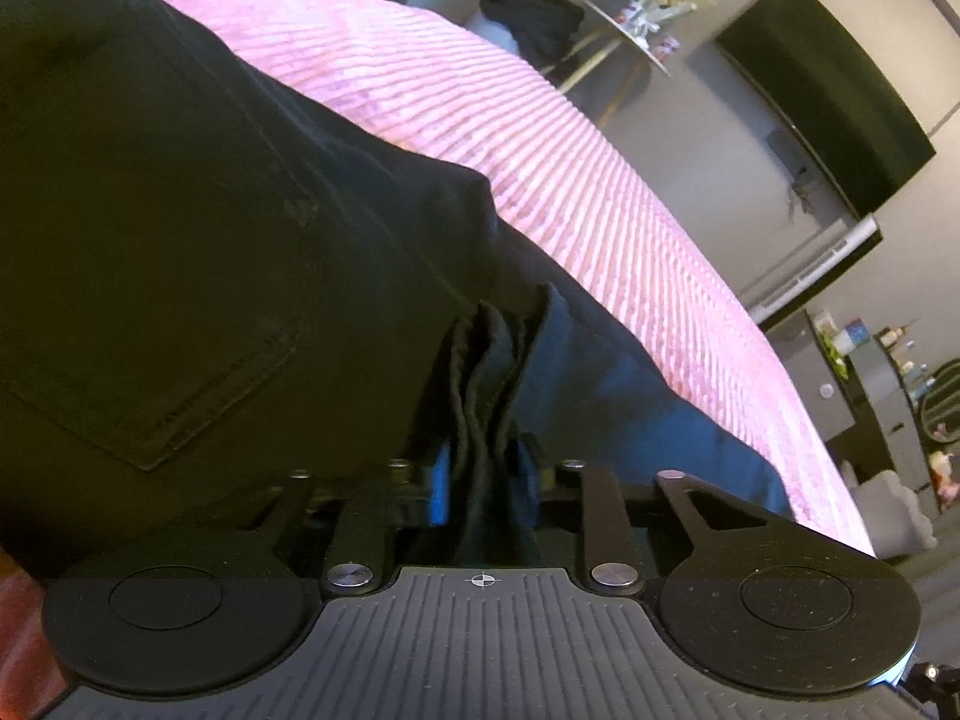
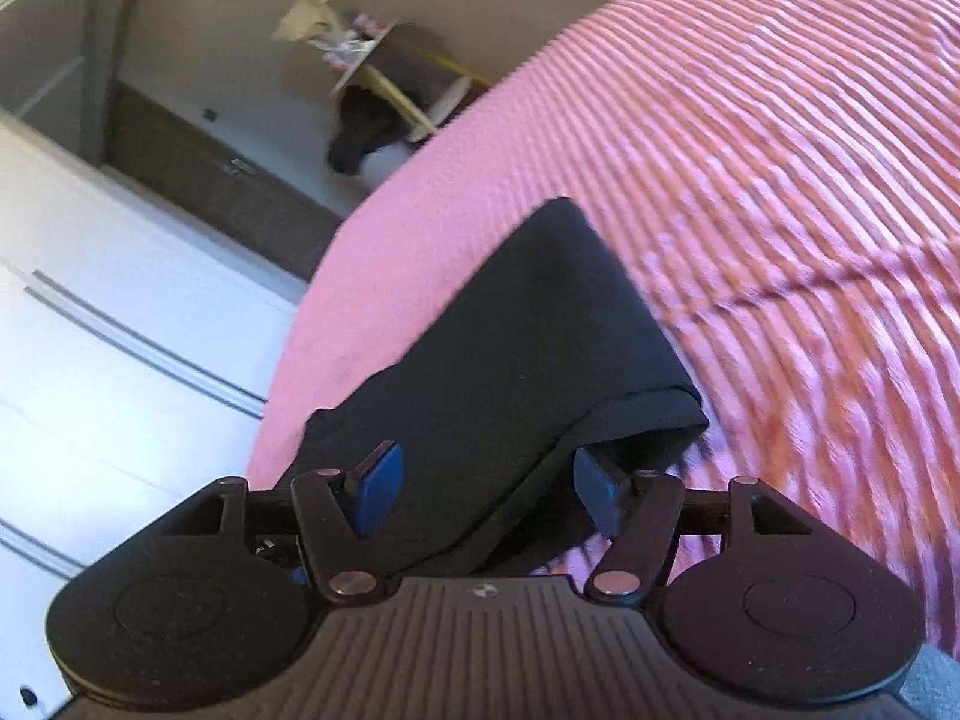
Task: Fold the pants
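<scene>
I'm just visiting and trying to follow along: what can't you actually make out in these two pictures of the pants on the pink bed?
- Left wrist view: the pants run off the left and top edges, so their full shape is hidden.
- Left wrist view: the left hand-held gripper pinches bunched cloth that covers its pads.
- Right wrist view: the bedspread is blurred.
- Right wrist view: the items on the far table are too small and blurred.

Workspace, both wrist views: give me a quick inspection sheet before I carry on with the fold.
Surface: pink ribbed bedspread, bare around the garment.
Job's things: black pants lying on the bedspread, back pocket up; folded end in the right wrist view.
Clutter: nothing seen on the bed.
Grippers: left gripper clamped on bunched pants layers; right gripper open, fabric between the pads, not pressed.
Cables: nothing seen.
Surroundings: wall television, side table with dark clothing beside it, white cupboard doors.
</scene>
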Motion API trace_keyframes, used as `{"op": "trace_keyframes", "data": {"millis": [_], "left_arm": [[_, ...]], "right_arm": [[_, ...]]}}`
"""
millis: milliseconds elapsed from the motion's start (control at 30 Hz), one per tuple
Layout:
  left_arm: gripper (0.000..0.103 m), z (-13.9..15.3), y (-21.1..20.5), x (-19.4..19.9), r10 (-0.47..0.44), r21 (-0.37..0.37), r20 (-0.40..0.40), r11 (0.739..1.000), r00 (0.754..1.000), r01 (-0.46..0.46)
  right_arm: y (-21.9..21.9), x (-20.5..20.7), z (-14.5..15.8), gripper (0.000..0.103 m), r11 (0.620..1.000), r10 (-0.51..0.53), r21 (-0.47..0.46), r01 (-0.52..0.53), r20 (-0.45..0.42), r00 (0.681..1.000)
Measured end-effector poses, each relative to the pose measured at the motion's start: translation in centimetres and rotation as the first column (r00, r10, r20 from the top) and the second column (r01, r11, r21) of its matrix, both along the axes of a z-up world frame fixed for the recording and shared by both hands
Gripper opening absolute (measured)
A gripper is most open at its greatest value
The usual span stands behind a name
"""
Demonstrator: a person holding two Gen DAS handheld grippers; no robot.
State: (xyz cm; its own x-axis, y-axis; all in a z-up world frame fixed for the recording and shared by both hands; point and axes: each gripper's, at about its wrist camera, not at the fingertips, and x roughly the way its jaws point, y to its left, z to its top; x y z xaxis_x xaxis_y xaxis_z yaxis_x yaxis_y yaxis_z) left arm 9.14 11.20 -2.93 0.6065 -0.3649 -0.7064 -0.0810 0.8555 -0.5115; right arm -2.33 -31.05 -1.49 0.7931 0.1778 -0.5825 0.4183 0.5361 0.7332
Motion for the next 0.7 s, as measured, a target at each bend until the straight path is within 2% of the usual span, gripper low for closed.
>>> {"op": "trace_keyframes", "data": {"millis": [133, 233, 267, 300, 400, 467, 533, 567, 600, 667, 700], "left_arm": [[0.018, -0.2, 0.2, 0.2, -0.005, -0.028, 0.0, 1.0, 1.0, 0.005], [0.014, 0.0, 0.2, 0.0, -0.008, -0.038, 0.03, 0.999, 1.0, 0.01], [0.013, 0.2, 0.0, -0.2, -0.009, -0.032, 0.049, 0.999, 0.999, 0.011], [0.012, 0.6, -0.1, -0.4, -0.011, -0.022, 0.08, 1.0, 0.997, 0.013], [0.011, 2.6, -0.2, -1.8, 0.002, 0.004, 0.233, 1.0, 0.973, -0.003], [0.013, 3.0, -0.5, -2.1, -0.016, 0.078, 0.261, 0.997, 0.965, -0.005], [0.02, 2.2, -0.8, -1.6, -0.007, 0.147, 0.181, 0.989, 0.983, -0.02], [0.024, 1.9, -0.7, -1.4, 0.028, 0.19, 0.147, 0.98, 0.989, -0.057], [0.045, 1.8, -0.2, -1.3, 0.081, 0.213, 0.136, 0.971, 0.987, -0.109], [0.079, 2.2, 1.7, -1.8, 0.18, 0.137, 0.135, 0.97, 0.974, -0.198], [0.084, 2.8, 3.1, -2.4, 0.229, 0.07, 0.149, 0.968, 0.962, -0.242]], "right_arm": [[-0.2, -0.1, 1.3, 0.06, 0.998, 0.046, 0.036, -0.049, 0.079, 0.996], [-0.1, 0.0, 2.3, 0.06, 0.999, 0.025, -0.036, -0.021, 0.087, 0.996], [-0.1, 0.4, 2.4, 0.06, 0.998, 0.012, -0.069, -0.007, 0.069, 0.998], [0.0, 1.1, 2.5, 0.055, 0.994, 0.003, -0.105, 0.001, 0.042, 0.999], [0.5, 3.2, 2.1, 0.044, 0.987, -0.011, -0.158, 0.012, 0.01, 1.0], [1.2, 4.4, 1.3, 0.044, 0.983, -0.006, -0.186, 0.006, 0.0, 1.0], [2.0, 5.4, -0.4, 0.044, 0.971, 0.019, -0.238, -0.034, -0.064, 0.998], [2.5, 5.9, -1.7, 0.044, 0.962, 0.04, -0.265, -0.07, -0.12, 0.992], [2.7, 6.3, -2.8, 0.043, 0.961, 0.048, -0.262, -0.091, -0.163, 0.985], [2.4, 6.6, -3.0, 0.045, 0.966, 0.049, -0.244, -0.087, -0.155, 0.987], [2.2, 6.6, -3.0, 0.047, 0.969, 0.053, -0.23, -0.087, -0.15, 0.987]]}}
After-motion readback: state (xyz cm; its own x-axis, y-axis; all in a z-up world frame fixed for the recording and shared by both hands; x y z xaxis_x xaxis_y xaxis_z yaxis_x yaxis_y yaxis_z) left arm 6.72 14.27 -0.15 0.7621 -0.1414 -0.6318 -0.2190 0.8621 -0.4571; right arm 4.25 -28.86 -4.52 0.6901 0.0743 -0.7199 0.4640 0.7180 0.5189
